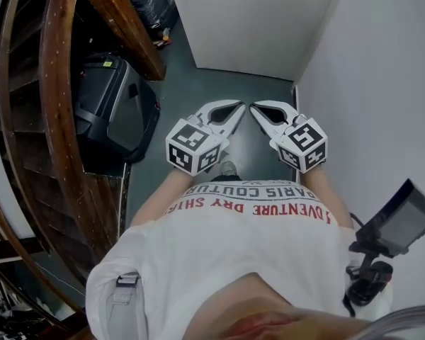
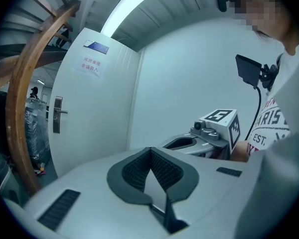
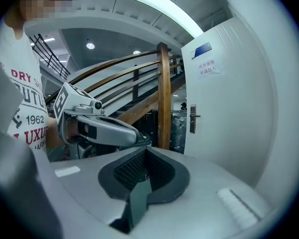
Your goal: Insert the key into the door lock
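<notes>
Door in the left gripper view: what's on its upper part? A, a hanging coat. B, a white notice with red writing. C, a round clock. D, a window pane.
B: a white notice with red characters is stuck on the door, just below a small blue plate; no clock, coat or pane shows there.

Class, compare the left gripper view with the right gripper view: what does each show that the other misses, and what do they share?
Left gripper view only: the marker cube on the right claw, and the black screen on its stalk. Right gripper view only: the marker cube on the left claw, the upright wooden post and round ceiling lamps. Both: the white door, its paper notice and handle, and the printed T-shirt.
</notes>
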The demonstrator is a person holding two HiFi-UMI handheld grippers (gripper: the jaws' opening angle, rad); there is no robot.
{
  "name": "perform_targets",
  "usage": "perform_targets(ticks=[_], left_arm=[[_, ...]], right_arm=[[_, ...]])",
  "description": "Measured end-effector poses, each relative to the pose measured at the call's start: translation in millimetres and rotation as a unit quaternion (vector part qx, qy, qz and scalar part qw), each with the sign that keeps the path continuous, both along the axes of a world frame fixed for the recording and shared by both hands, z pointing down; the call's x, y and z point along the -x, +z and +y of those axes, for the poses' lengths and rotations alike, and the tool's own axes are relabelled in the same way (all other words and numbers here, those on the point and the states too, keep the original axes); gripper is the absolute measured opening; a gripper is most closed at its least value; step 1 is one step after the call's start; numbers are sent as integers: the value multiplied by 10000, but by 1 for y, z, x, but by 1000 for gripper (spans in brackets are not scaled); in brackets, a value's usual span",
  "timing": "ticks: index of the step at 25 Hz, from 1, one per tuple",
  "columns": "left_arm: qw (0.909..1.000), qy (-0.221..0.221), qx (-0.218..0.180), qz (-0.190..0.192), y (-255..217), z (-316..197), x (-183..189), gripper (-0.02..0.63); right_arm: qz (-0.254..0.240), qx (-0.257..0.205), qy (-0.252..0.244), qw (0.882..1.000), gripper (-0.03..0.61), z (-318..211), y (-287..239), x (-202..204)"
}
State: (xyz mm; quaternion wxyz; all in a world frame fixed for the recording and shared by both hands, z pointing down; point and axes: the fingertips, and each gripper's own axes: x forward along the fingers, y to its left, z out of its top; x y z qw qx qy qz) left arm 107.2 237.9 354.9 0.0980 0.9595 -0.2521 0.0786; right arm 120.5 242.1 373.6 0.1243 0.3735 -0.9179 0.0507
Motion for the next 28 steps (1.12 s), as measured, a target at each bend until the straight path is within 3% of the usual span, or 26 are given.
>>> perform_targets(ticks=[12,28], left_arm=[[9999,-41,-113,31,-6,43,13,2],[9997,-132,-73,177,-3,47,43,2]], right_arm=[[-78,0,-102,9999,2,46,-3,13],[180,-33,-196,9996,2,48,1,42]])
